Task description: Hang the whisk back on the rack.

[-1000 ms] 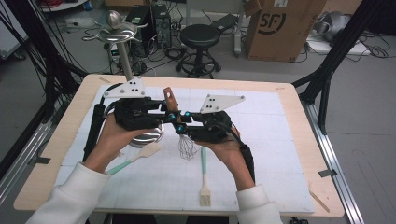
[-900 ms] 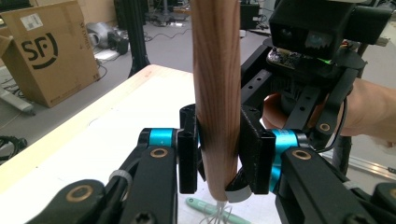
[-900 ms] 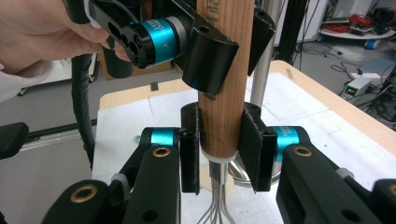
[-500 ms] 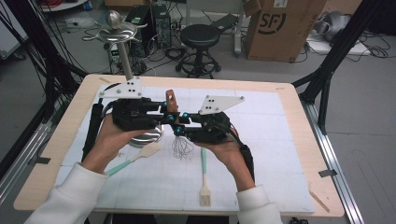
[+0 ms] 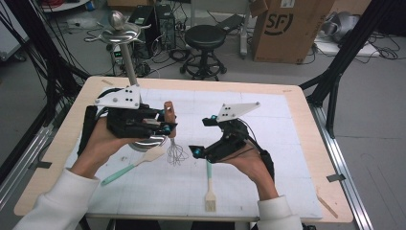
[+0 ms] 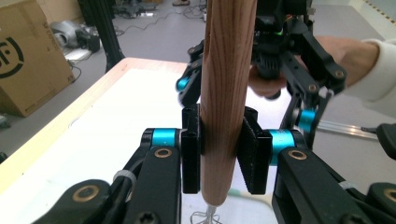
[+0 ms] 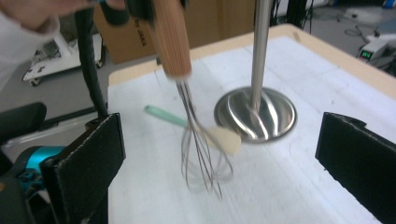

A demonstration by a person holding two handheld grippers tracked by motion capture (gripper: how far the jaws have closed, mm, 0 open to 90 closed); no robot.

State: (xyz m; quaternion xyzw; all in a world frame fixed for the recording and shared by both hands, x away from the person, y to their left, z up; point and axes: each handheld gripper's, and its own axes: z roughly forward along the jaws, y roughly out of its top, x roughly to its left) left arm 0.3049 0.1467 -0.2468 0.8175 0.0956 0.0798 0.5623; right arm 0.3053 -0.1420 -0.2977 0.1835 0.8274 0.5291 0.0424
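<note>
— Table (image 5: pixel 306 143) first: what covers it?

— White gridded mat (image 5: pixel 268 182) over a pale wooden top, seen from the high view. At the mat's far left stands a steel utensil stand (image 5: pixel 125 57), a round base with an upright pole and a wide top piece.

— Where is the whisk (image 5: pixel 175 152)?

— Upright over the mat, just in front of the stand's base. Its wooden handle points up and its wire loops hang down close to the mat; I cannot tell whether the wires touch it.

— Who holds it?

— The left gripper (image 6: pixel 219 144). In the left gripper view its two black pads press on either side of the wooden handle, near the handle's lower end, so the jaws are narrow and clamped on the whisk.

— And the right gripper (image 5: pixel 205 136)?

— Its jaws have just been opening and now stand wide, with nothing pressed between them. In the right gripper view the two black pads sit far apart at the picture's edges, and the whisk hangs beyond them, blurred. From above, that gripper sits just to the right of the whisk, apart from it.

— Smaller things?

— A spatula (image 5: pixel 133 164) with a mint-green handle and cream blade lies on the mat, its blade next to the whisk's wires. A pastry brush (image 5: pixel 209 189) with a green handle lies below the right gripper, bristles toward the near edge.
</note>
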